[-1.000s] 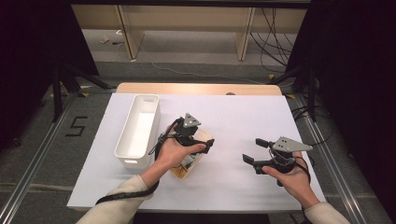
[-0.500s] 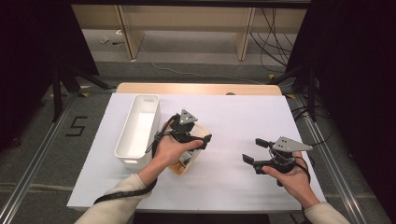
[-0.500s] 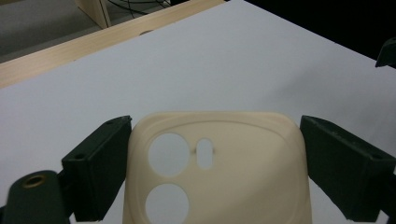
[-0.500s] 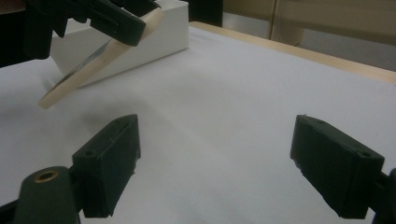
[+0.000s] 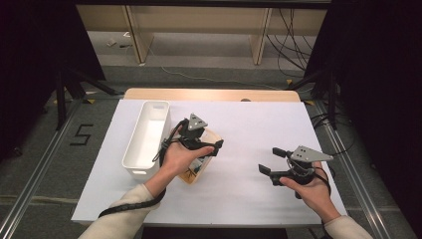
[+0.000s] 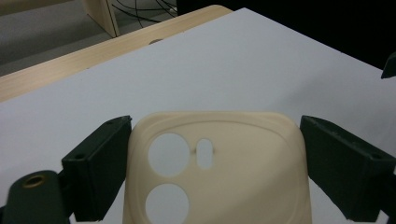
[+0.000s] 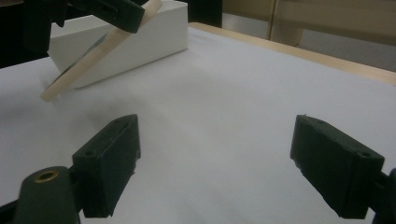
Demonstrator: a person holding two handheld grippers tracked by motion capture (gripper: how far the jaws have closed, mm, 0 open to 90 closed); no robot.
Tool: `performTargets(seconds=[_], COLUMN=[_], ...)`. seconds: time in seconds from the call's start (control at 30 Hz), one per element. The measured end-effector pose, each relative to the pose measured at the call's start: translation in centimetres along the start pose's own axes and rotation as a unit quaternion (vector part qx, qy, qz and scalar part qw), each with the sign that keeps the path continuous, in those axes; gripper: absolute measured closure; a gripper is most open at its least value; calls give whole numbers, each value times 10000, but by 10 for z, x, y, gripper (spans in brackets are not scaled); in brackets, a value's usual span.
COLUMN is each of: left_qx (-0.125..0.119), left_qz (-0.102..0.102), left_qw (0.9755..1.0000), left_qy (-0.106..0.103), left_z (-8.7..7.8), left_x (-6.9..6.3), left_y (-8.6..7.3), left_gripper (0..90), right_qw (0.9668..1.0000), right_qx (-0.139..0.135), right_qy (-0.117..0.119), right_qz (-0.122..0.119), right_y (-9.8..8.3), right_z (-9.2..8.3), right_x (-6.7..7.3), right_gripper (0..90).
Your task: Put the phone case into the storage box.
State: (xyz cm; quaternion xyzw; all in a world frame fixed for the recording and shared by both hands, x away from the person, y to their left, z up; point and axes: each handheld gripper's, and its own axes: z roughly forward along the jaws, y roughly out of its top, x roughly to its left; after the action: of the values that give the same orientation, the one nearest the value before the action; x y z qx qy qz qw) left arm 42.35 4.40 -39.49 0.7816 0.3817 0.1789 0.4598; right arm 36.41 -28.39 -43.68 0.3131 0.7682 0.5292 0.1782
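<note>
One long white plastic bin [image 5: 145, 139] sits left on the white counter [image 5: 249, 129], nothing visible inside. Just right of it, the left tool [image 5: 201, 142] clamps a cream rubbery phone case [image 6: 215, 168] with round camera cutouts, tilted above the counter. Farther right, the right tool [image 5: 271, 162] gapes, holding nothing.

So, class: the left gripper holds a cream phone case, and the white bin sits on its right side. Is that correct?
Not quite. The high view shows the bin on the left side of the left gripper, not the right. The gripper does hold the phone case.
</note>
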Motion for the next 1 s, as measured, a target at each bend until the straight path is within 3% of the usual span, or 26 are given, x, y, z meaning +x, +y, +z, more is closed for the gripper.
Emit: performTargets(seconds=[1.0], left_qx=[-302], left_qz=[-102], left_qw=[9993], left_qy=[204], left_z=[-10], left_x=[15], left_y=[18], left_gripper=[117], right_qw=[10000], right_qx=[20], right_qy=[-29], right_qz=[26], right_y=[-1], right_z=[1], right_x=[0], right_gripper=[168])
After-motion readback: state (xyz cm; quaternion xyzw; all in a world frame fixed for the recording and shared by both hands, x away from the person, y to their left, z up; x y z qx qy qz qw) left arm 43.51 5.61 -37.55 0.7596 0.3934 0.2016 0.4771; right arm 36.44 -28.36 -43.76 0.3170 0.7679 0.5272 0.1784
